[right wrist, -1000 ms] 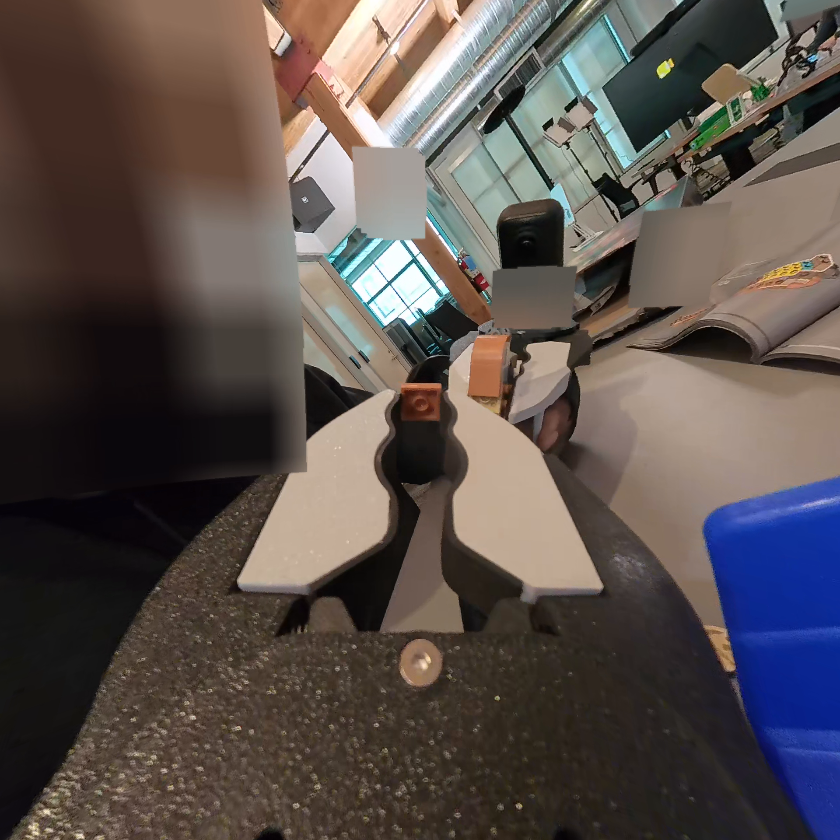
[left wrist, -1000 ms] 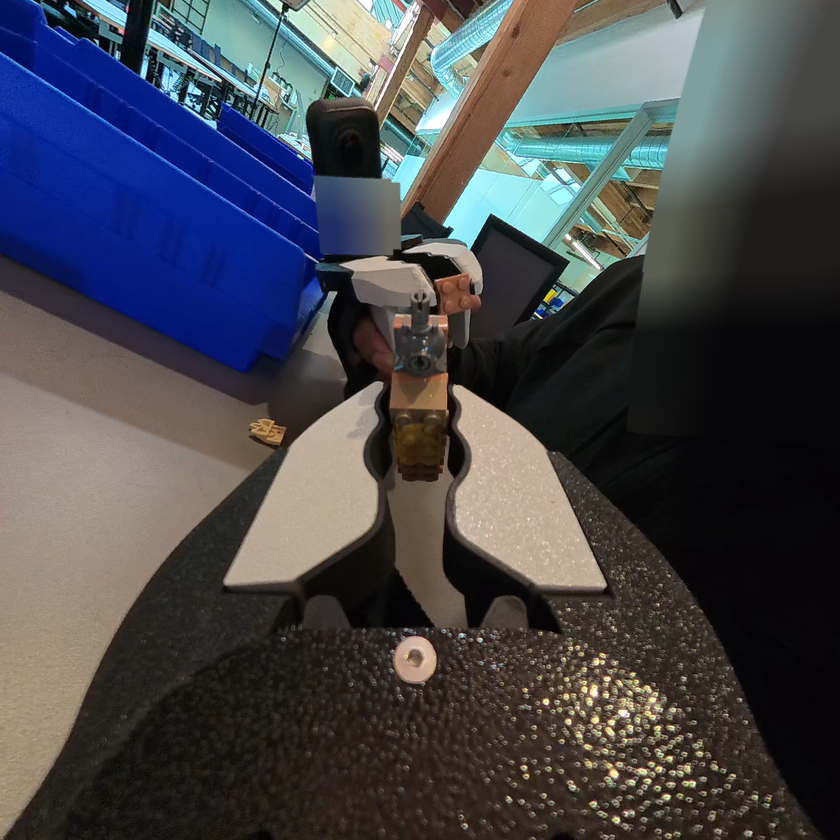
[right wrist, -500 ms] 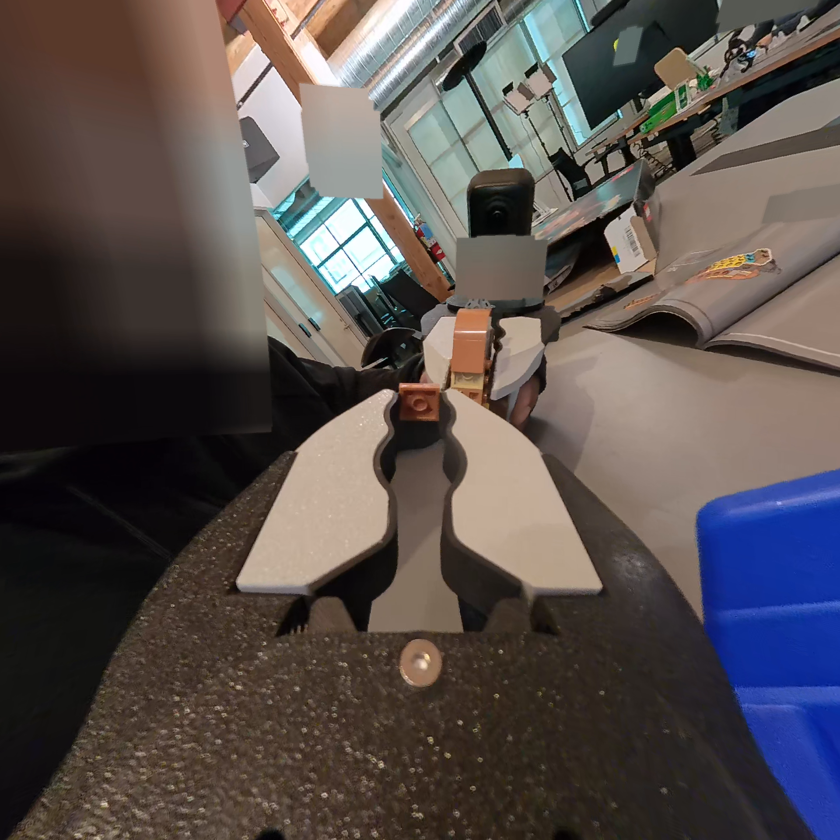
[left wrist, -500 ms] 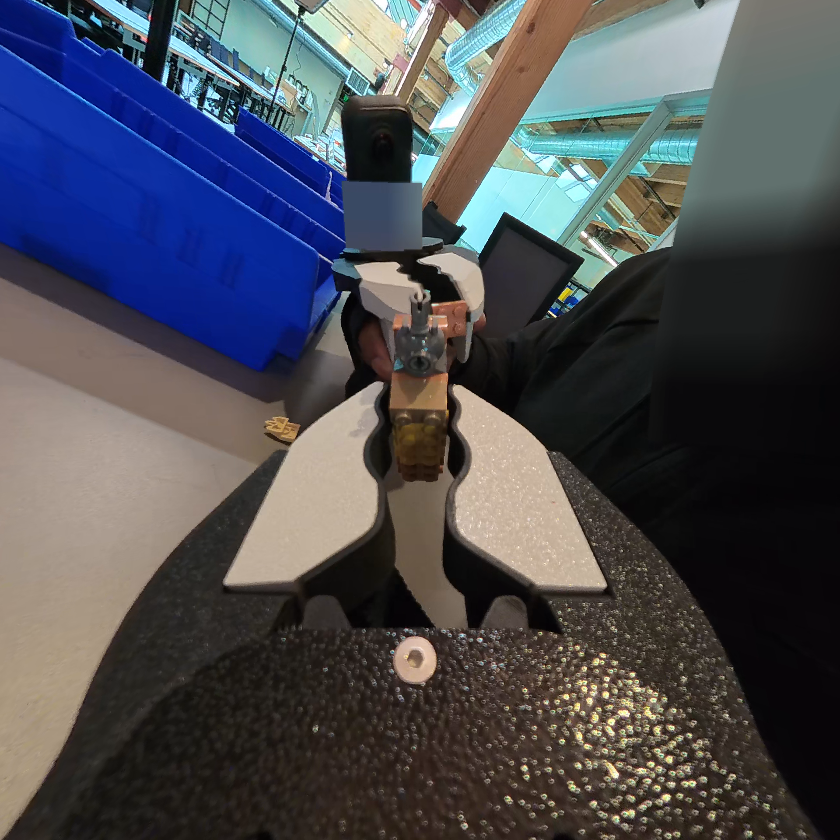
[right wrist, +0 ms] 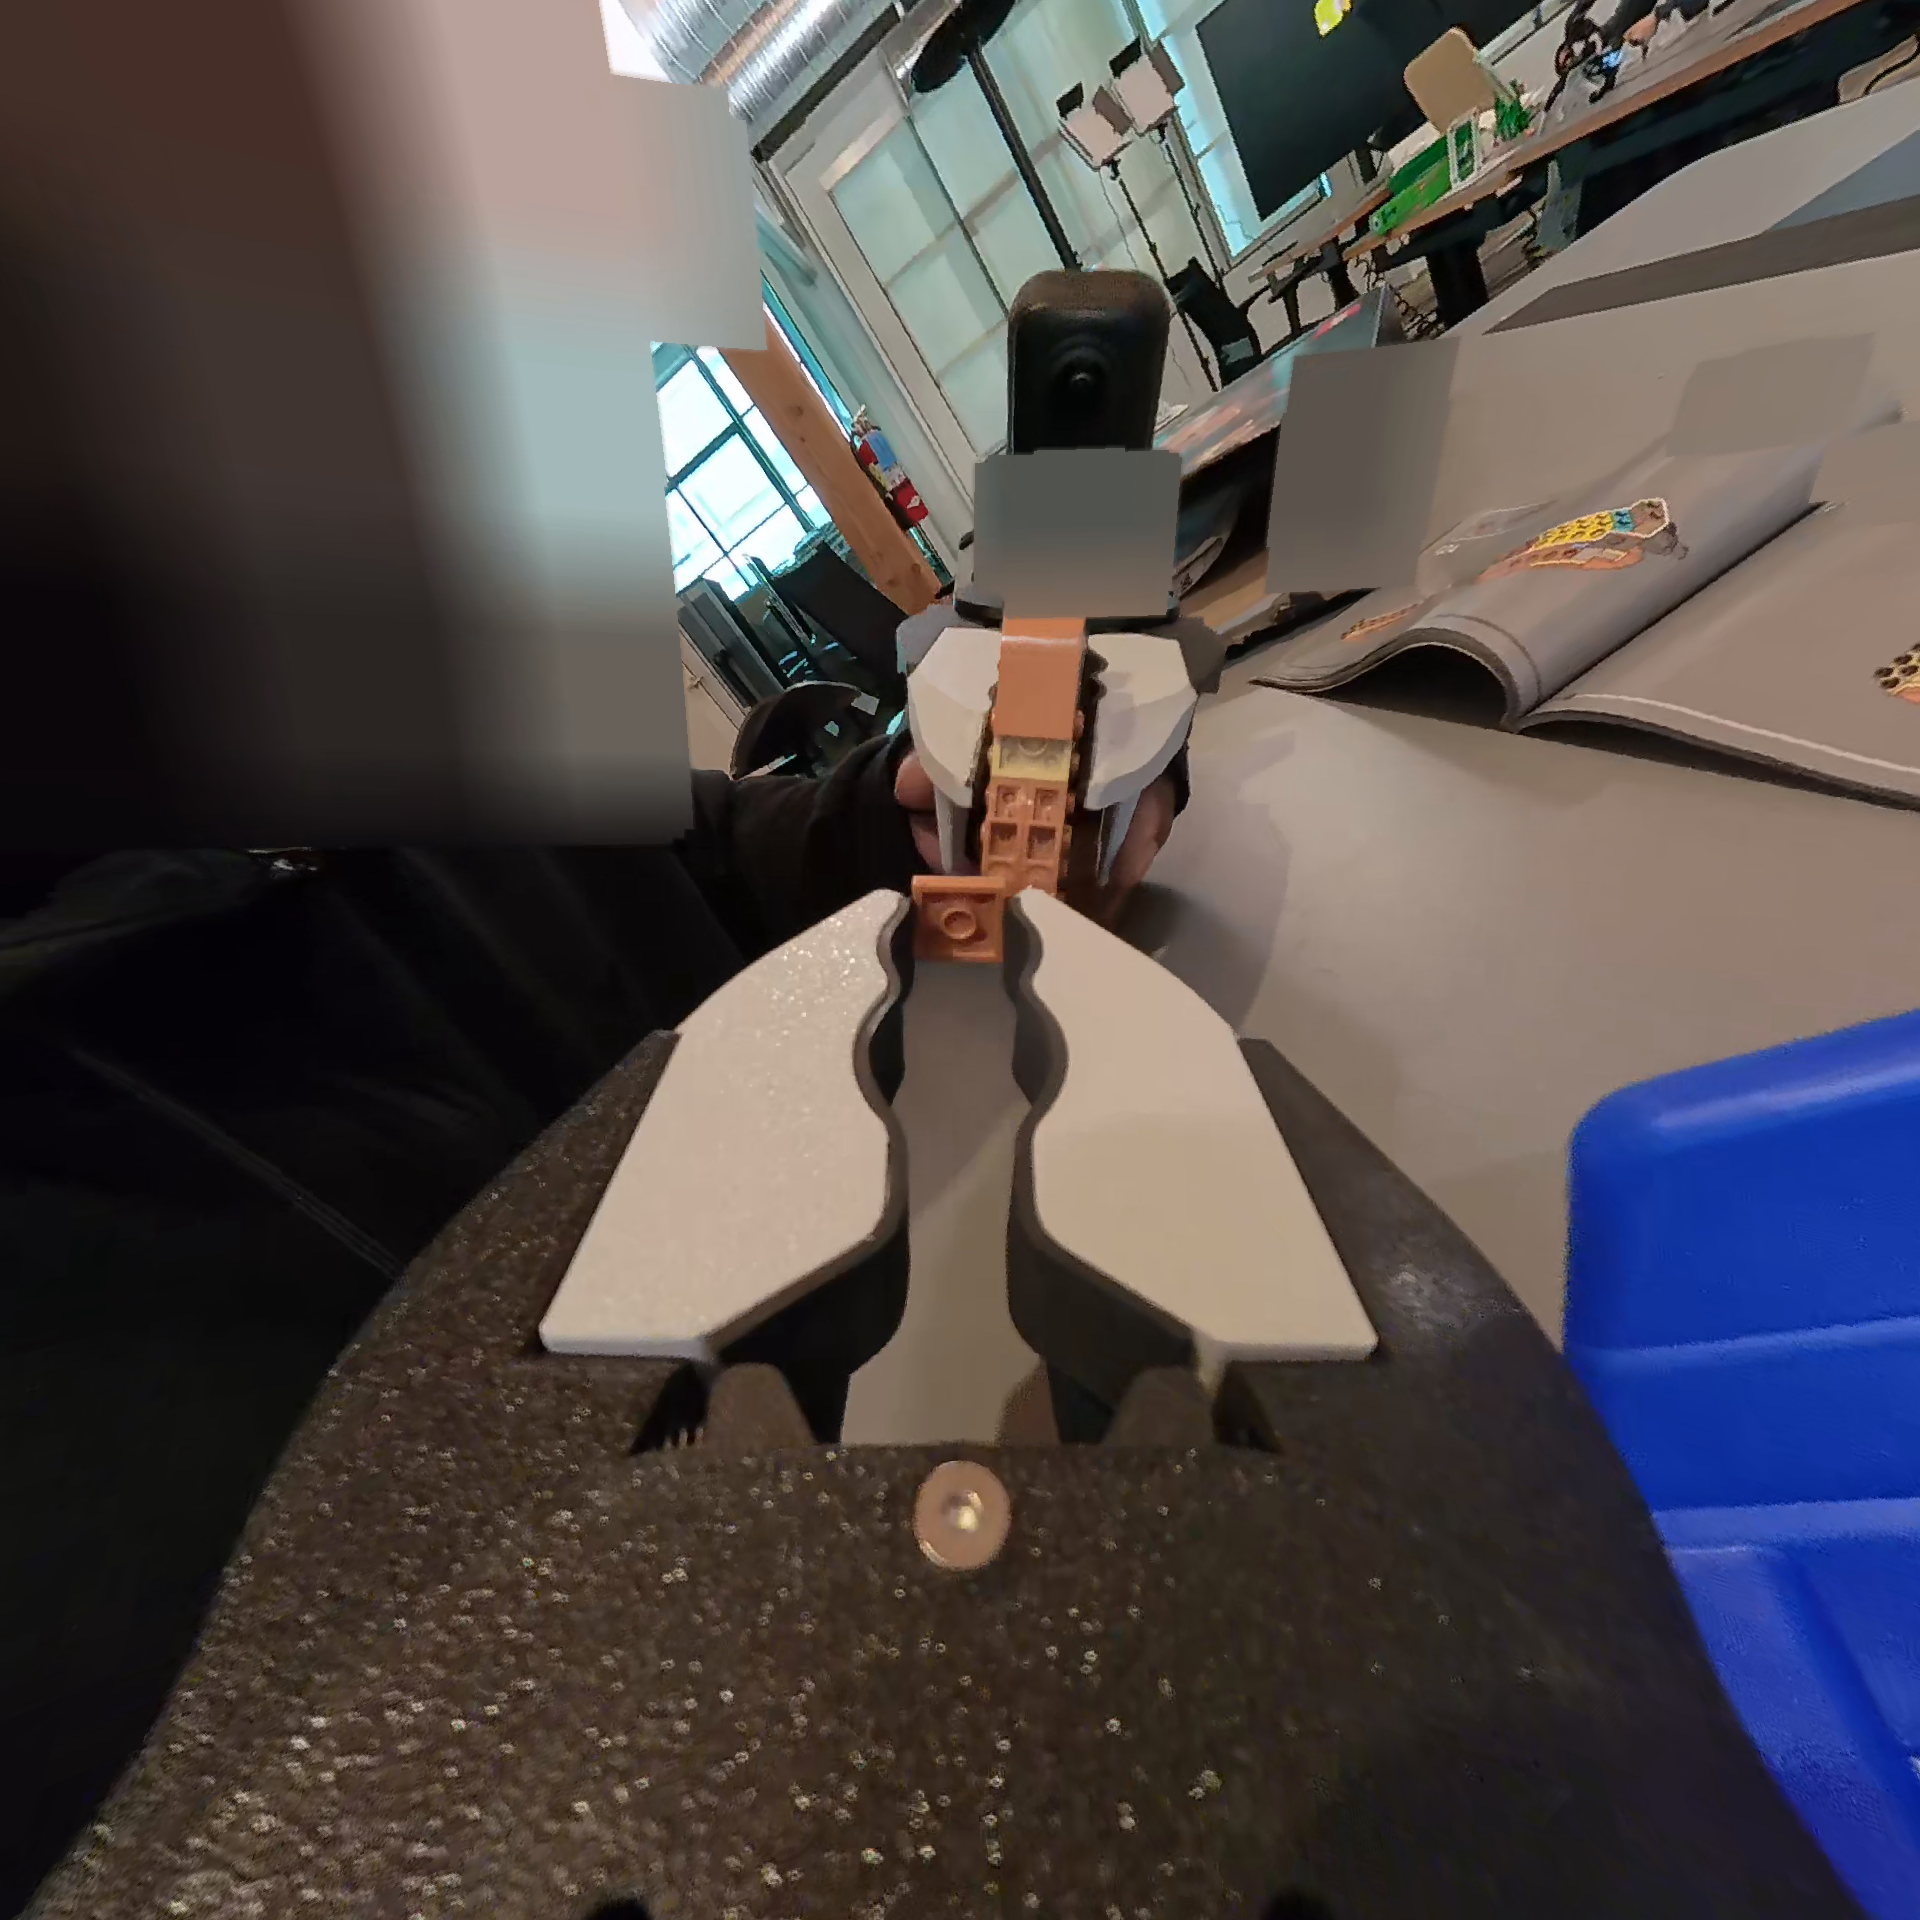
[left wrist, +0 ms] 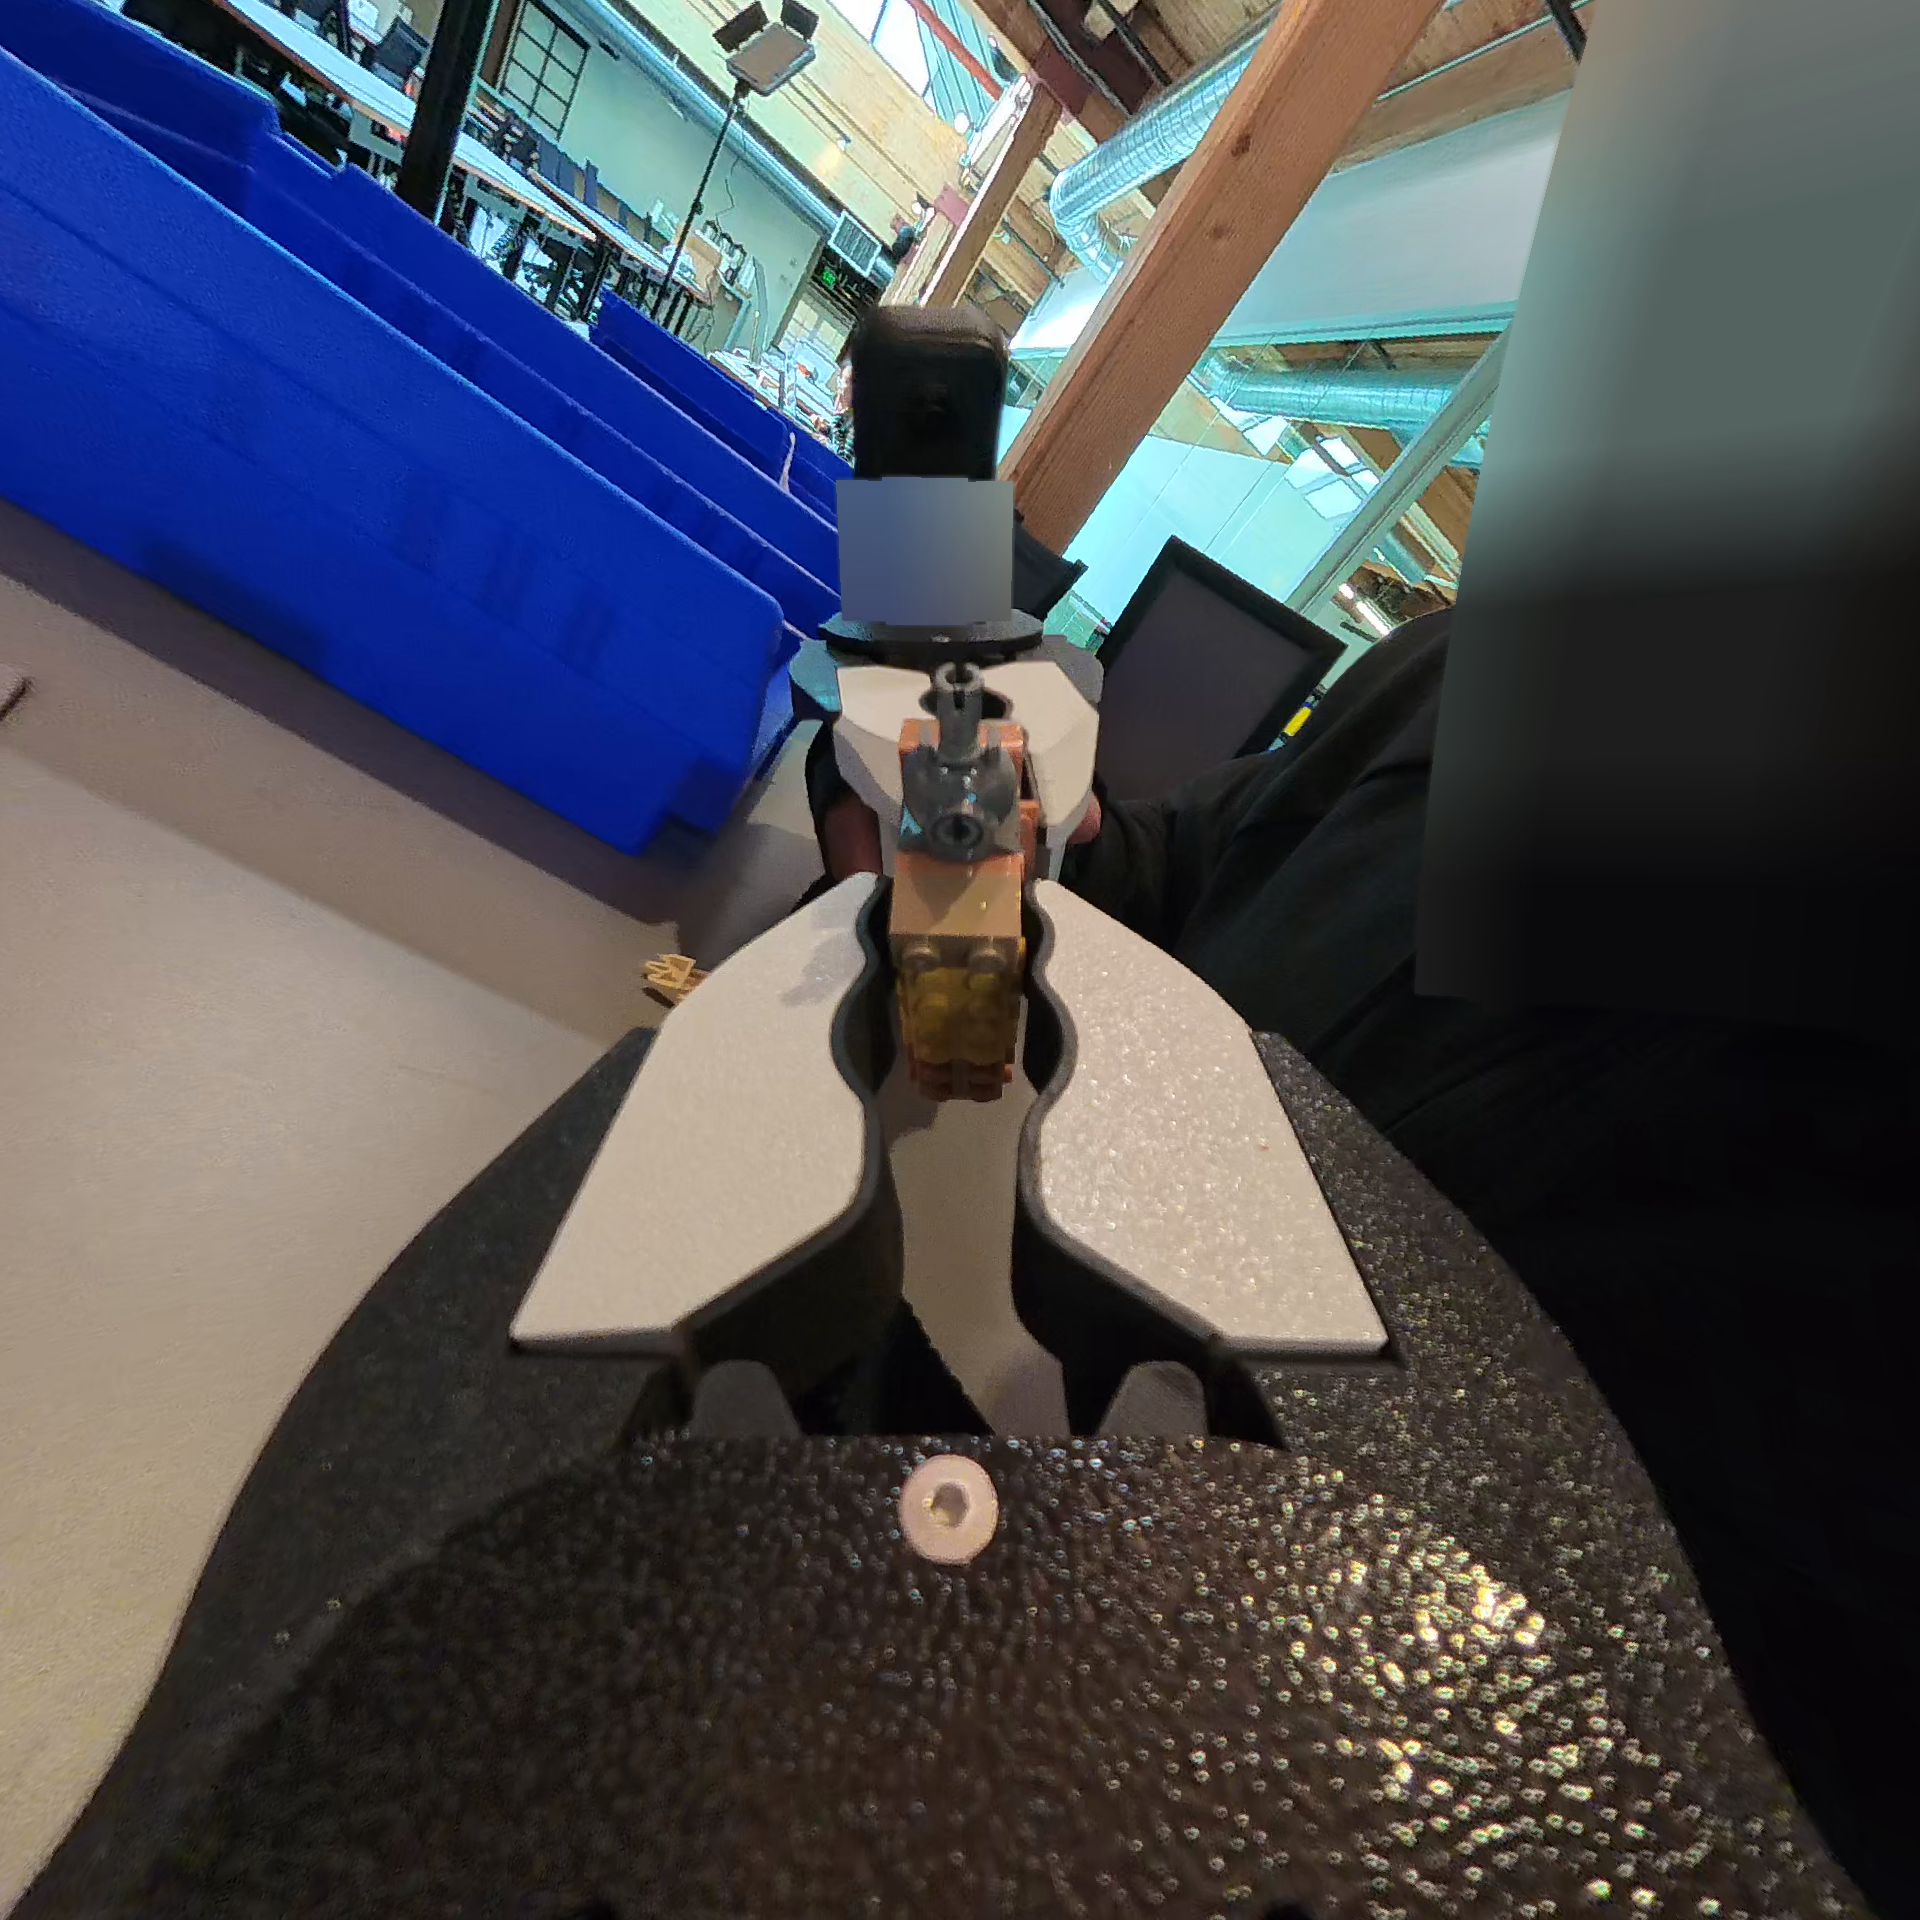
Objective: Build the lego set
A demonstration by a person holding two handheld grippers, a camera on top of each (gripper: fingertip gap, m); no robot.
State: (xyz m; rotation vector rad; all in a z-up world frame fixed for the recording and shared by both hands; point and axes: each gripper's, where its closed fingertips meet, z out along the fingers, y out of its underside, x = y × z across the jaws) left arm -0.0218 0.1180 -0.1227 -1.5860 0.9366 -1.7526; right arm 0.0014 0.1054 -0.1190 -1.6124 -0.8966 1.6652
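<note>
My left gripper (left wrist: 958, 914) is shut on a small lego assembly (left wrist: 956, 935) of tan, yellow and brown bricks with a grey pin piece on its far end. My right gripper (right wrist: 958, 914) is shut on a small brown plate (right wrist: 958, 921). The two grippers face each other above the table. In the right wrist view the left gripper (right wrist: 1044, 790) holds the assembly (right wrist: 1031, 769) just beyond the brown plate, nearly touching it. In the left wrist view the right gripper (left wrist: 961, 769) sits right behind the assembly, and the plate is mostly hidden by it.
Blue bins (left wrist: 364, 499) line the table at the left; one blue bin (right wrist: 1756, 1351) is close at the right. A small tan lego piece (left wrist: 670, 975) lies on the grey table (left wrist: 260, 1039). An open instruction booklet (right wrist: 1621, 634) lies farther back. A person's dark sleeve (left wrist: 1299, 831) is close.
The two grippers have moved closer together and lined up. The brown plate now sits right at the end of the assembly, where it was off to one side before.
</note>
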